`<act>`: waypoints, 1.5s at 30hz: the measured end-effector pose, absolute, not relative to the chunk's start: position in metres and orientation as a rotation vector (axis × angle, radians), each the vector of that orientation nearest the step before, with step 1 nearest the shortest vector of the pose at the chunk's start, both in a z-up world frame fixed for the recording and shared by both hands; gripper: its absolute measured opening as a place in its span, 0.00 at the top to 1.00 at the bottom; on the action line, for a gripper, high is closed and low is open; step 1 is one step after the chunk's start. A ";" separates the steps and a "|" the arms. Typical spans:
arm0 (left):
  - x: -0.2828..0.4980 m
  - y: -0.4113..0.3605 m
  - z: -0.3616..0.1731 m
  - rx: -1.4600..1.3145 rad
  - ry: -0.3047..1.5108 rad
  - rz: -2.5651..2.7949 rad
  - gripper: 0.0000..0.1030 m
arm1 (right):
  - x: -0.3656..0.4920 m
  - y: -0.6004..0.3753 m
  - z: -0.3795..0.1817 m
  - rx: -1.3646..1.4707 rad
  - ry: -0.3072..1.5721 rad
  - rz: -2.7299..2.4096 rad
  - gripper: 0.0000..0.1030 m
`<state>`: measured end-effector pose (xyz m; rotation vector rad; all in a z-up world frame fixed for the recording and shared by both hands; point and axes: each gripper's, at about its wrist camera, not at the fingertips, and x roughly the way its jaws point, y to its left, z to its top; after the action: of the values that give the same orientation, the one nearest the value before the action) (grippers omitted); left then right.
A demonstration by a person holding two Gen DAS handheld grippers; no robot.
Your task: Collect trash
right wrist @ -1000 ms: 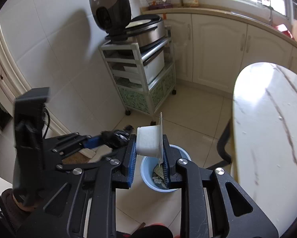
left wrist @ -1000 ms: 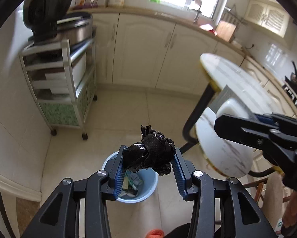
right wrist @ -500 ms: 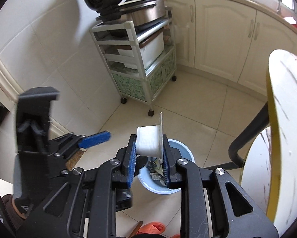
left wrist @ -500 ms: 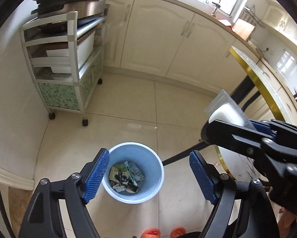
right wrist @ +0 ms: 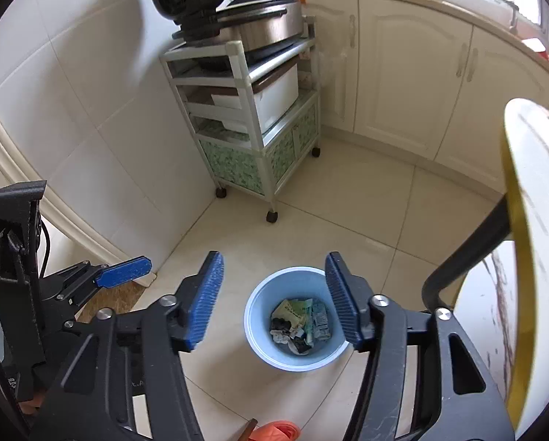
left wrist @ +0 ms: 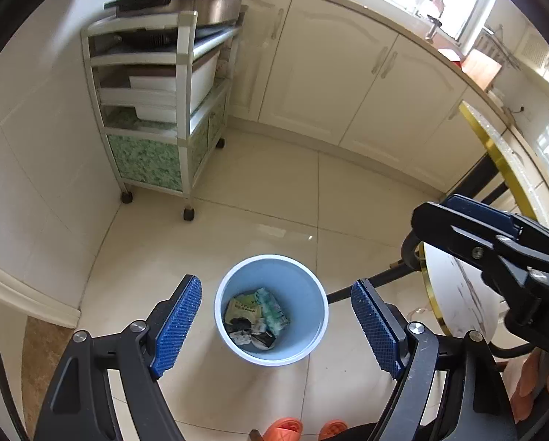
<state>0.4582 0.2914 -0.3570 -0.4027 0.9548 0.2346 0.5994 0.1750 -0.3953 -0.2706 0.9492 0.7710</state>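
Note:
A light blue trash bin (left wrist: pixel 270 308) stands on the tiled floor, holding crumpled wrappers and black trash (left wrist: pixel 256 319). It also shows in the right wrist view (right wrist: pixel 296 318) with the trash (right wrist: pixel 298 323) inside. My left gripper (left wrist: pixel 276 327) is open and empty, high above the bin. My right gripper (right wrist: pixel 274 299) is open and empty, also above the bin. In the left wrist view the right gripper's fingers (left wrist: pixel 458 220) reach in from the right. The white cup is not in view.
A wheeled metal cart (left wrist: pixel 156 110) with a cooker on top stands against the tiled wall, left of the bin. Cream cabinets (left wrist: pixel 347 84) line the back. A marble table with a gold rim (right wrist: pixel 531 220) and its black leg (right wrist: pixel 465 257) are at the right. Orange slippers (left wrist: pixel 285 428) are at the bottom.
My left gripper opened and the black bag fell from it. My right gripper then opened and the white cup left it. Both grippers tilted down over the bin.

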 end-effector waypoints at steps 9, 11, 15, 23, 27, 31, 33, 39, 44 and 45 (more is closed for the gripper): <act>0.414 0.251 -0.284 -0.294 0.804 0.275 0.15 | 0.562 0.138 -0.327 -0.234 0.833 0.715 0.16; 0.401 0.236 -0.264 -0.266 0.758 0.277 0.11 | 0.550 0.119 -0.307 -0.208 0.797 0.686 0.11; 0.373 0.199 -0.225 -0.220 0.669 0.237 0.05 | 0.523 0.077 -0.268 -0.164 0.719 0.641 0.02; 0.307 0.107 -0.153 -0.126 0.510 0.151 0.01 | 0.470 -0.027 -0.212 -0.091 0.613 0.470 0.00; 0.270 0.065 -0.128 -0.057 0.445 0.145 0.01 | 0.439 -0.074 -0.187 -0.075 0.540 0.372 0.00; 0.224 0.029 -0.110 -0.038 0.385 0.111 0.01 | 0.407 -0.110 -0.164 -0.050 0.472 0.300 0.00; 0.199 0.014 -0.102 -0.031 0.353 0.089 0.01 | 0.389 -0.128 -0.153 -0.041 0.443 0.268 0.00; 0.123 -0.008 -0.089 -0.001 0.262 0.070 0.01 | 0.346 -0.154 -0.124 -0.039 0.359 0.224 0.00; 0.075 -0.013 -0.084 -0.017 0.186 0.074 0.01 | 0.314 -0.166 -0.103 -0.043 0.283 0.211 0.00; 0.067 -0.014 -0.085 -0.019 0.174 0.073 0.01 | 0.308 -0.168 -0.100 -0.047 0.270 0.209 0.00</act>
<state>0.0672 -0.0137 -0.0846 -0.0192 0.1738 0.0728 0.3084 -0.1682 -0.1001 -0.0466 0.2699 0.2085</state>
